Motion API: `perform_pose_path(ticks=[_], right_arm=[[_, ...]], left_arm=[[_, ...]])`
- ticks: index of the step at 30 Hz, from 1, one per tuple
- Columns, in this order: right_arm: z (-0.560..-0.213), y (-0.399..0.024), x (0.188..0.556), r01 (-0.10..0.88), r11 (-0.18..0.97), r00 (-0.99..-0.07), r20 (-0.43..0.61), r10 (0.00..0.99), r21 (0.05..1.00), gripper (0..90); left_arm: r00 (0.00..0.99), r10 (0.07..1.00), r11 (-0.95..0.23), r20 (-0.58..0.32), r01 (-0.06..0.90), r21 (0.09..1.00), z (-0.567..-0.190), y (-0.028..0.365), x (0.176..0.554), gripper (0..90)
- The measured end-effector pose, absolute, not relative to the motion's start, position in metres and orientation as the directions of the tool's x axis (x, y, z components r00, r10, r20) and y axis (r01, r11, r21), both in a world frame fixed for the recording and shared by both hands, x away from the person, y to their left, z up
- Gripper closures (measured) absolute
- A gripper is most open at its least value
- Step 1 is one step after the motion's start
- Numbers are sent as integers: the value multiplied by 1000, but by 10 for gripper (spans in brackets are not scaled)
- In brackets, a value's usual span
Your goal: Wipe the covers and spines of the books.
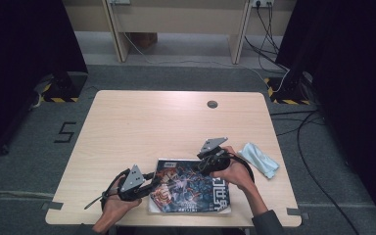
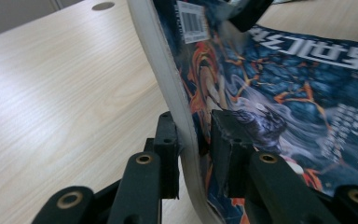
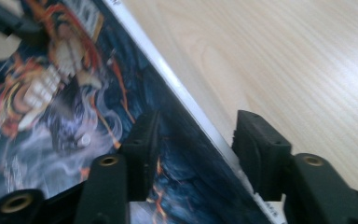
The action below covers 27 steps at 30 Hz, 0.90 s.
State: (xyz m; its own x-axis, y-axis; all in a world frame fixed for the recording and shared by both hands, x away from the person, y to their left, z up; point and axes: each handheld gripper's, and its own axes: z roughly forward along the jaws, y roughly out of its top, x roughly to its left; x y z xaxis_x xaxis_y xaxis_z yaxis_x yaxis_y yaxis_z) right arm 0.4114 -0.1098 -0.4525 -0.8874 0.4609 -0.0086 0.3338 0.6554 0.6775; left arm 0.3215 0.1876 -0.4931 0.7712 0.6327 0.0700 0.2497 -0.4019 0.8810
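A magazine (image 1: 191,188) with a dark blue and orange illustrated cover lies near the table's front edge. My left gripper (image 1: 155,182) is at its left side, shut on the magazine's edge (image 2: 186,116), which curves up off the table between the two pads. My right gripper (image 1: 203,164) is at the magazine's far edge. Its jaws straddle that edge (image 3: 186,107), one over the cover and one over bare table, and neither pad presses on it. In the left gripper view, one jaw of the right gripper (image 2: 249,14) shows at the top by the barcode.
A crumpled pale blue cloth (image 1: 259,159) lies on the table to the right of my right hand. The wooden table (image 1: 152,122) has a round cable hole (image 1: 212,104) near its far edge. Cables run over the floor at the right.
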Motion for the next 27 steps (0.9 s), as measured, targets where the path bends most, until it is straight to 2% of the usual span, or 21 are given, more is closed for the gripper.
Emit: perform_pose_path(ticks=[7, 13, 24, 27], right_arm=[[-449, -115, 407, 315, 656, -919, 47, 392, 685, 661], [-450, -110, 403, 289, 657, -940, 79, 331, 696, 671], [-450, -103, 400, 257, 680, -953, 63, 297, 687, 681], [-448, -102, 398, 224, 697, -960, 31, 278, 682, 700]], left_arm=[[763, 645, -378, 49, 262, 888, -492, 194, 324, 729], [774, 628, -389, 83, 220, 895, -490, 190, 322, 730], [777, 623, -381, 92, 199, 903, -488, 189, 321, 730], [771, 631, -375, 85, 207, 904, -489, 190, 321, 725]])
